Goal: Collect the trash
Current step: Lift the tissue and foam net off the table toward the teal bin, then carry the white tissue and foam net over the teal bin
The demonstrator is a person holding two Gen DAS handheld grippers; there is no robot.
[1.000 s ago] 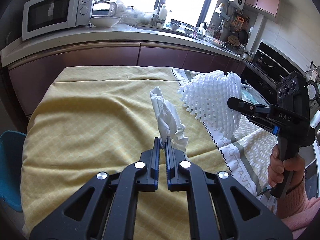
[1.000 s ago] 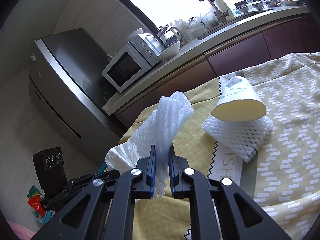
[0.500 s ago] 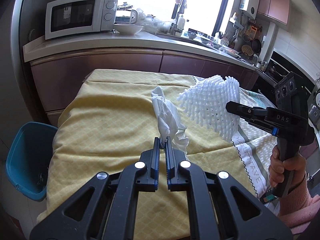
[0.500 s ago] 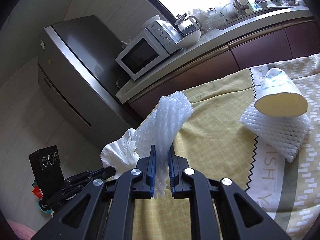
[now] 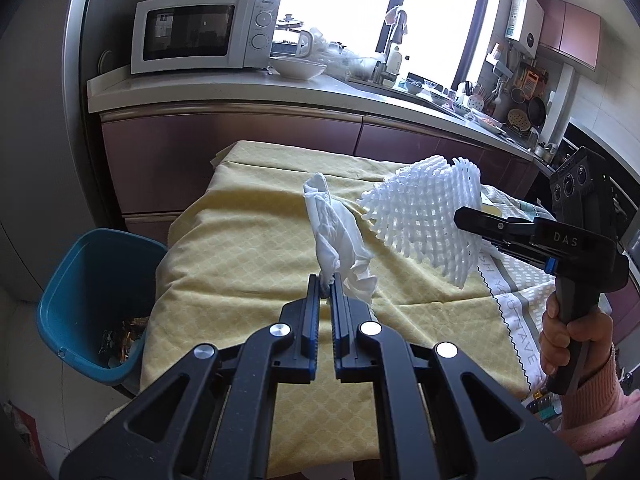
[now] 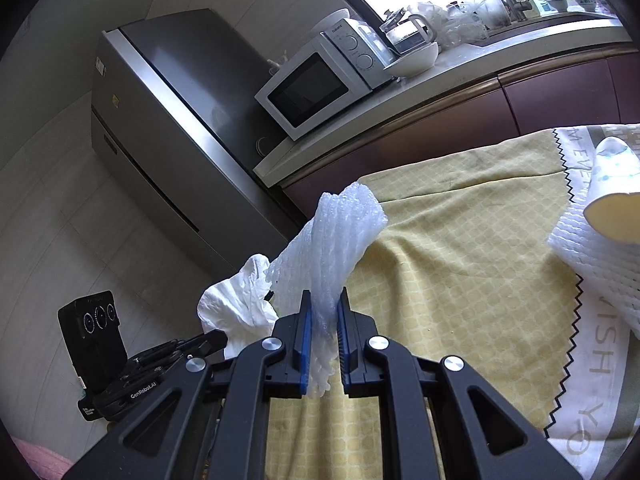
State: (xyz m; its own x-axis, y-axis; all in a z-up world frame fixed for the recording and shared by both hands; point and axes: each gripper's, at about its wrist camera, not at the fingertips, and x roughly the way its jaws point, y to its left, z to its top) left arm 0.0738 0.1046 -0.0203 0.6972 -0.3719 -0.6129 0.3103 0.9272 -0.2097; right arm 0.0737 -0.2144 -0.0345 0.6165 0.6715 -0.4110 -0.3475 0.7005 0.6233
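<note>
My left gripper [image 5: 327, 280] is shut on a crumpled white tissue [image 5: 336, 236] and holds it above the yellow tablecloth [image 5: 248, 248]. My right gripper [image 6: 323, 300] is shut on a white foam net sleeve [image 6: 332, 240], held up to the right of the tissue in the left wrist view [image 5: 428, 216]. A blue trash bin [image 5: 92, 280] with some scraps inside stands on the floor at the table's left end. The tissue [image 6: 236, 308] and left gripper [image 6: 200, 346] show low left in the right wrist view.
A paper cup [image 6: 614, 200] lies on a second foam net [image 6: 592, 256] at the table's right. A kitchen counter [image 5: 240, 92] with a microwave [image 5: 200, 32] runs behind the table. A steel fridge [image 6: 168, 128] stands at the left.
Both grippers have swung left with their loads still held. The blue bin has come into fuller view at the left; the cup has slid toward the right edge of the right wrist view.
</note>
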